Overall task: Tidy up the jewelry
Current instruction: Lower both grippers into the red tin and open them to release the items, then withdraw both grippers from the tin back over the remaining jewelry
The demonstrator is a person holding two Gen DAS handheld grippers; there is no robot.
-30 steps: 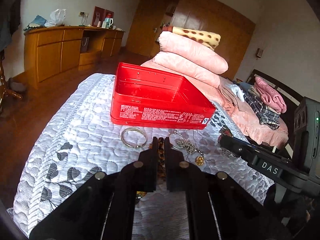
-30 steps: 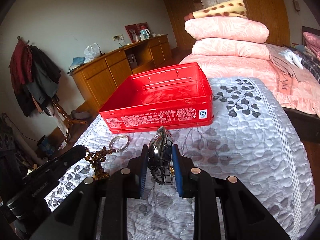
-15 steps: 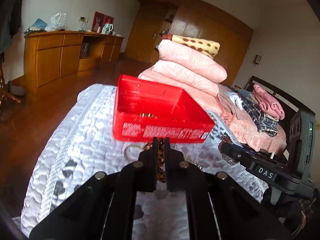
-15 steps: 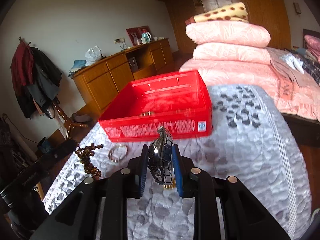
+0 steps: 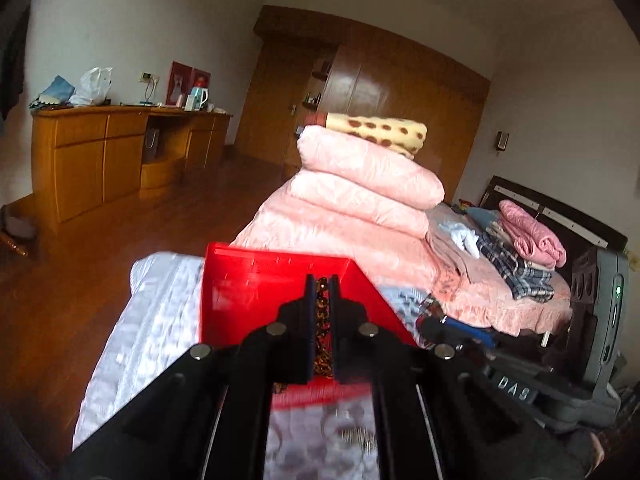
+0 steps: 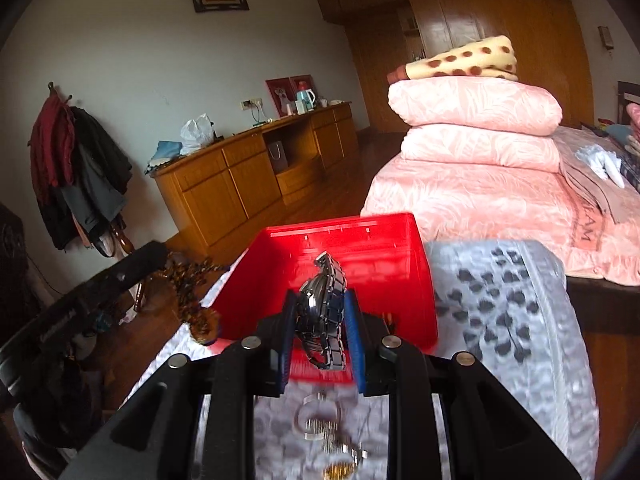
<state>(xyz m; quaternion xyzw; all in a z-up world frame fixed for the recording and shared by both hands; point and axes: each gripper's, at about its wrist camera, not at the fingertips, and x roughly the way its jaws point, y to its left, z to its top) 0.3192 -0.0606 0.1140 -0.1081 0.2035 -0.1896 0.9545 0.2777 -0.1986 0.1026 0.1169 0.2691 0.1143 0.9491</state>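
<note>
We see two hand-held tools raised over a bed, each carrying a piece of jewelry above an open red tin (image 6: 384,248). The left gripper (image 5: 322,292) has its black jaws drawn nearly together on a brown beaded chain (image 5: 322,320), whose amber-and-dark mottled links hang in a loose string between the flat pads; from the right wrist camera the same chain (image 6: 192,300) dangles in a knotted cluster beside the tin's left wall. The right gripper (image 6: 320,308) clamps its blue ribbed pads on a metal wristwatch (image 6: 322,304), a dark, glossy link bracelet curled upright, its top loop rising above the fingertips in front of the tin's interior.

The tin is rectangular with straight, shiny walls and rounded corners, and it rests on a pale grey quilted bedspread (image 6: 516,320) stitched in puffy relief and printed with dark leaf shapes. On the quilt below the right gripper we make out a clear ring-shaped bangle (image 6: 316,416) and a blurred tangle of silvery and gold pieces (image 6: 340,456), too smeared to name.

Beyond the tin, folded pink quilts (image 5: 360,184) with a soft leaf-pattern sheen are stacked under a cream blanket with brown spots (image 5: 376,132). A honey-toned wooden sideboard (image 5: 100,152) stands along the wall over a dark polished floor.
</note>
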